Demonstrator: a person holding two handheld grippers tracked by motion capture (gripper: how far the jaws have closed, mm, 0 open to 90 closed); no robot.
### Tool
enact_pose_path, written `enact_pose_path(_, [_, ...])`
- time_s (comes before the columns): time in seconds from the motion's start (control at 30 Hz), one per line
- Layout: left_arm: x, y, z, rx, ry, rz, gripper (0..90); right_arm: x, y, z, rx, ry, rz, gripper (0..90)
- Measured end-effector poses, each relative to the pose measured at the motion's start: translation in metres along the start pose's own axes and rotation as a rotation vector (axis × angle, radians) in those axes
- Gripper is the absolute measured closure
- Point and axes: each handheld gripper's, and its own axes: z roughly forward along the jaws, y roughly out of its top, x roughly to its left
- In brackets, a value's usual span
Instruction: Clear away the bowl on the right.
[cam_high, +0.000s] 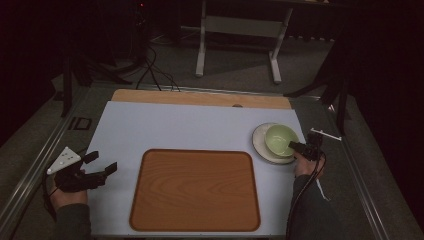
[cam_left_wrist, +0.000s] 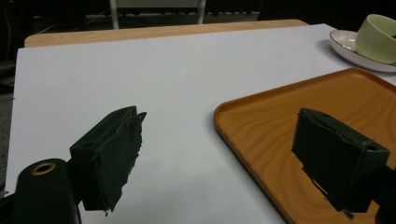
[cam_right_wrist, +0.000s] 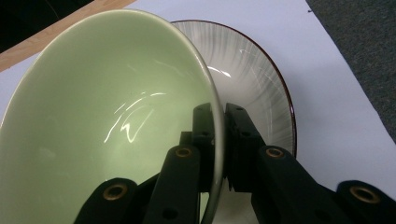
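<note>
1 pale green bowl sits tilted on 1 white plate near the surface's right edge. The right gripper has its jaws clamped on the bowl's rim, 1 inside, 1 outside. 1 wooden tray lies at the front middle. The left gripper, jaws open and holding nothing, hovers near the front-left corner. No writing is legible.

Light: dim, room dark behind | glare: streaks inside green bowl | focus: near jaws soft — rest sharp
</note>
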Motion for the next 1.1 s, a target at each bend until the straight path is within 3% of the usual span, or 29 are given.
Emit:
enact_pose_path(0.23, [0.0001, 0.0, -0.0002, -0.001, -0.001, 0.0, 15.6, -0.0038, -0.0008, -0.0001, -0.003, 0.012, 0.025, 83.6])
enact_pose_path(1.1, [0.0002, -0.0001, -0.0004, -0.002, 0.0, -0.002, 15.6, -0.0027, 0.0013, -0.0092, -0.027, 0.032, 0.015, 83.6])
